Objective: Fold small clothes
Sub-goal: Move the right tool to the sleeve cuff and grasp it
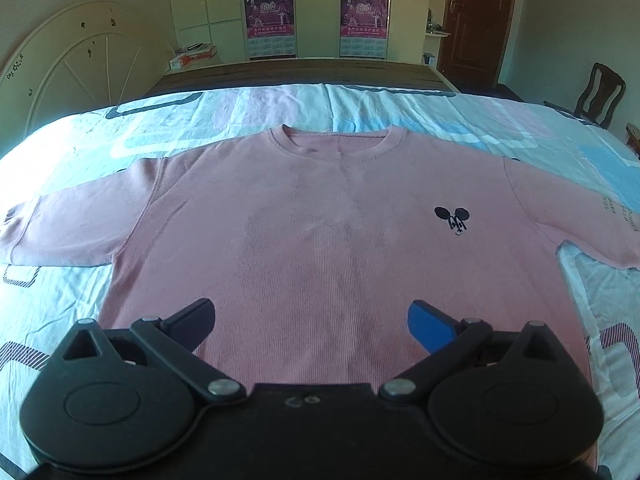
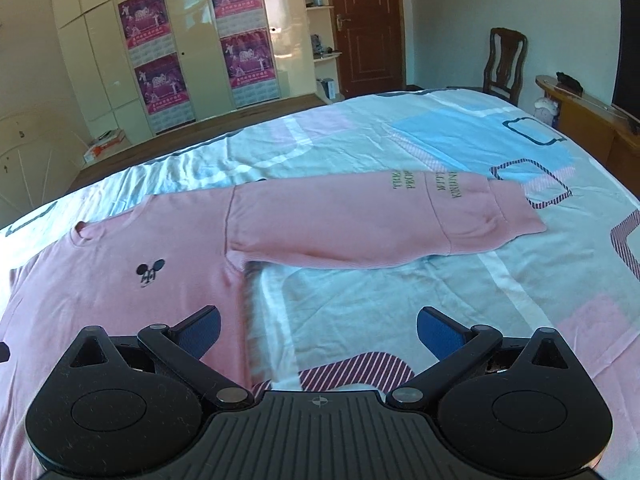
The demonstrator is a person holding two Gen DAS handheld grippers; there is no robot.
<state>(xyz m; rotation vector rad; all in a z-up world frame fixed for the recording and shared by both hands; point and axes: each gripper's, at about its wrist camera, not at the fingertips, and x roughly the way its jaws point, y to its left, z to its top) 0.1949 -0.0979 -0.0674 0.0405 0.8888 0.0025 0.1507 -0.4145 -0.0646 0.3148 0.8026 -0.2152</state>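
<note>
Pink ribbed long-sleeved sweatshirt lies flat, front up, on the bed's pale blue-and-pink patterned sheet, collar at the far side, both sleeves spread out left and right. No fold made yet, so this looks like the very start. Left gripper hovers over the near hem, jaws wide apart, holding nothing. Right gripper hangs over the sheet just right of the shirt's side edge, jaws also apart and empty. Right sleeve with printed text stretches out beyond it. Next move likely calls for pinching a sleeve or side edge and bringing it across the body; the grip must catch both fabric layers.
</note>
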